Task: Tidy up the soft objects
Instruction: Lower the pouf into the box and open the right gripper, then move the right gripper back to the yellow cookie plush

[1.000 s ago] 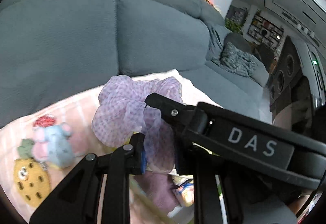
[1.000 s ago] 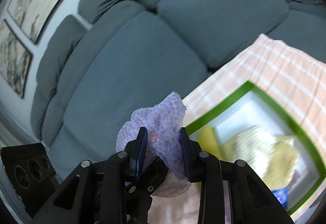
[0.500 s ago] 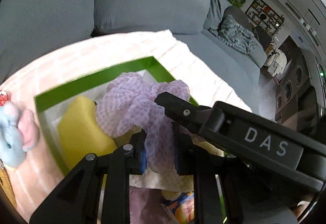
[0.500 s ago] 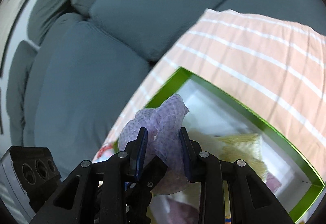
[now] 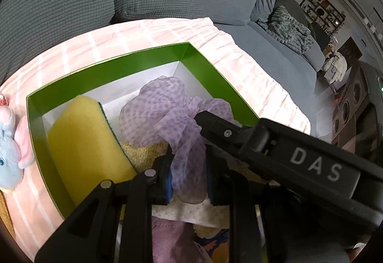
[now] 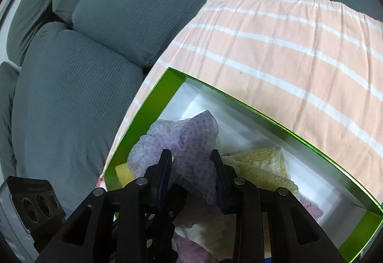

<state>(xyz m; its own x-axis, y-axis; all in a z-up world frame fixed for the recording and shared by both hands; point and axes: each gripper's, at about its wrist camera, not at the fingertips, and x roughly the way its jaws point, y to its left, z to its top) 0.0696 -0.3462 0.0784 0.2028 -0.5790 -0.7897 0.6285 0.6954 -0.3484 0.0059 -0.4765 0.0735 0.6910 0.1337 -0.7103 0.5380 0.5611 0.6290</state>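
The purple cloth (image 5: pixel 165 117) hangs over the green box (image 5: pixel 210 66), pinched by both grippers; the left gripper (image 5: pixel 189 172) is easing open, the right gripper (image 6: pixel 191 176) clamps it. Only the left view shows the sponge (image 5: pixel 81 150) inside and a plush mouse (image 5: pixel 9 153) outside the box.

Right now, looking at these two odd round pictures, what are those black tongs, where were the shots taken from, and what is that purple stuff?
There is no robot: a person holds a two-finger tool in each hand, each carrying a wide-angle camera looking along its fingers. The left gripper and right gripper both have the same purple mesh cloth between their fingers; the left one's jaws are opening. Below sits a green box on a striped cloth over a grey sofa, holding a yellow sponge and other soft things.
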